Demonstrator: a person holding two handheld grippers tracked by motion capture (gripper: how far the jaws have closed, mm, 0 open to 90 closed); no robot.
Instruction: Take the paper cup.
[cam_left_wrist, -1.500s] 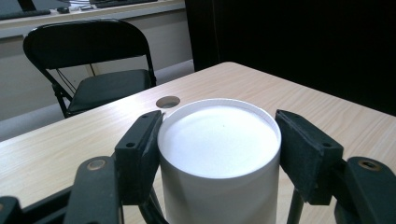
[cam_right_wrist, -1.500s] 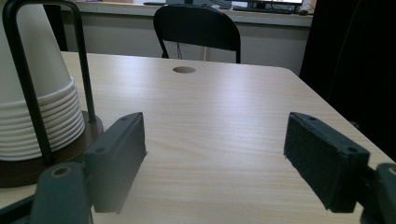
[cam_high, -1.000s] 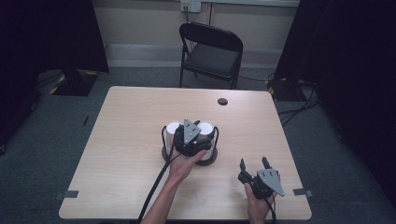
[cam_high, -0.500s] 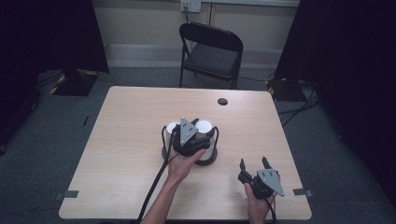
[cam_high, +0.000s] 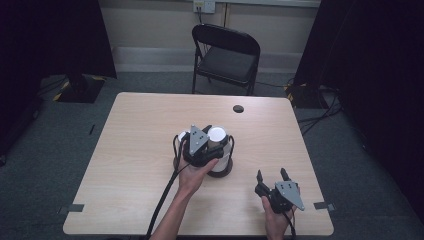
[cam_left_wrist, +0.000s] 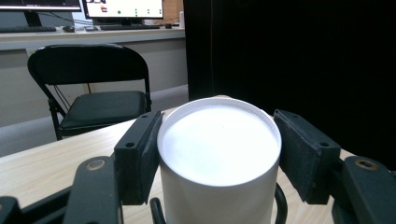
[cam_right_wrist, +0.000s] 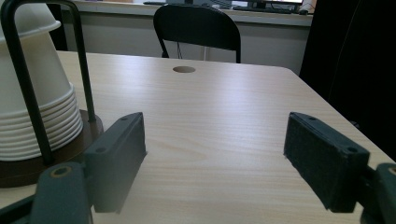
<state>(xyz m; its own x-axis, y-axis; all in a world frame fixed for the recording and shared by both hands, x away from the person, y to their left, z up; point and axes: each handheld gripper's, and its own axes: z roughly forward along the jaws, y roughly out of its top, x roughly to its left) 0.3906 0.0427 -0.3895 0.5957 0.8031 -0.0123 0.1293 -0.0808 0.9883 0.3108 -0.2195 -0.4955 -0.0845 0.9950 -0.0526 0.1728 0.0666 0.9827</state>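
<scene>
Clamping from both sides, held an upturned white paper cup (cam_left_wrist: 219, 158) between the fingers (cam_left_wrist: 137, 156) of the left gripper (cam_left_wrist: 217, 119), black pads pressed flat against the cup's wall just under its round base, which faced up. Narrowed the gap about as far as the cup allowed. Found that cup at the top of a stack of nested cups (cam_right_wrist: 35, 107), mouths down, rims piled close one above the other. Kept the stack inside a black wire holder (cam_right_wrist: 85, 60) on a dark round base (cam_right_wrist: 23, 175). Saw a second white cup top (cam_high: 182, 136) just beside the first in the high view, partly hidden under the gripper's grey plate. Placed the holder near the middle of the pale wooden bench (cam_high: 135, 150), toward the person's side, with the left hand (cam_high: 196, 175) wrapped round the gripper body from below.

Held nothing in the right gripper (cam_right_wrist: 215, 126): fingers (cam_right_wrist: 116, 158) spread wide, only bare wood between them. Rested it low at the near right corner of the bench (cam_high: 271, 173), in the right hand (cam_high: 274, 216), well apart from the holder and pointing away from the person.

Noted farther out a small dark round hole (cam_high: 238, 108) near the far edge of the bench, and beyond it a black folding chair (cam_high: 227, 55) on the grey carpet.
</scene>
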